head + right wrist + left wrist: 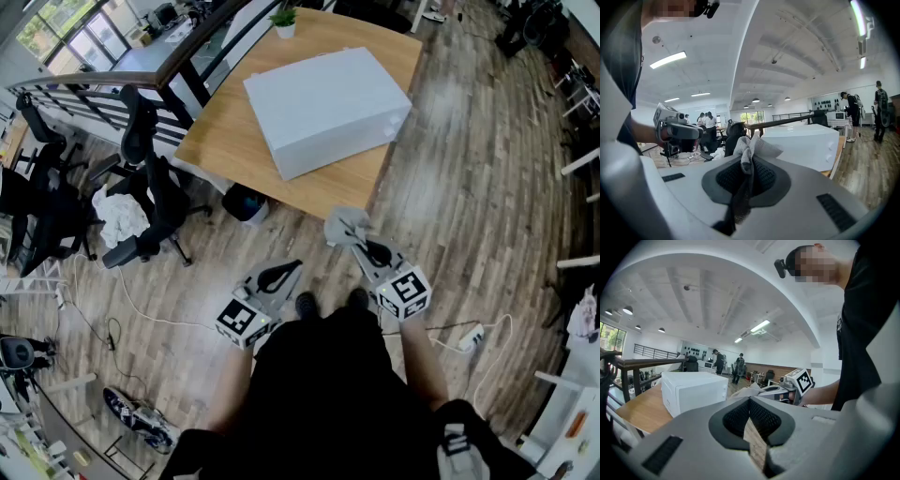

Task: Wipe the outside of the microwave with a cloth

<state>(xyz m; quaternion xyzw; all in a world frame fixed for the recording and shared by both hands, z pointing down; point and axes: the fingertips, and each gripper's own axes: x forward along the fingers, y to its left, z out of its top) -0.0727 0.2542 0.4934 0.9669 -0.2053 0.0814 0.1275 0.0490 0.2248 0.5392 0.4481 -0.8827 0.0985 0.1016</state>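
Microwave (pixel 328 108) sits on table (pixel 220 141), long axis slanting across it, the face with knobs (pixel 829 146) toward the person; no writing legible. Right gripper (pixel 356 242) pinches cloth (pixel 343 223). Left gripper (pixel 289 270) jaws are together, empty.

The microwave (pixel 328 108) is a plain white box standing upright on its base in the upper centre of the head view, set at an angle on a light wooden table (pixel 225 141). Two round knobs show on its front at the centre right of the right gripper view. The cloth (pixel 345 225), pale grey and crumpled, sits just below the table's near edge, pinched between the closed jaws of the right gripper (pixel 358 240), clear of the microwave
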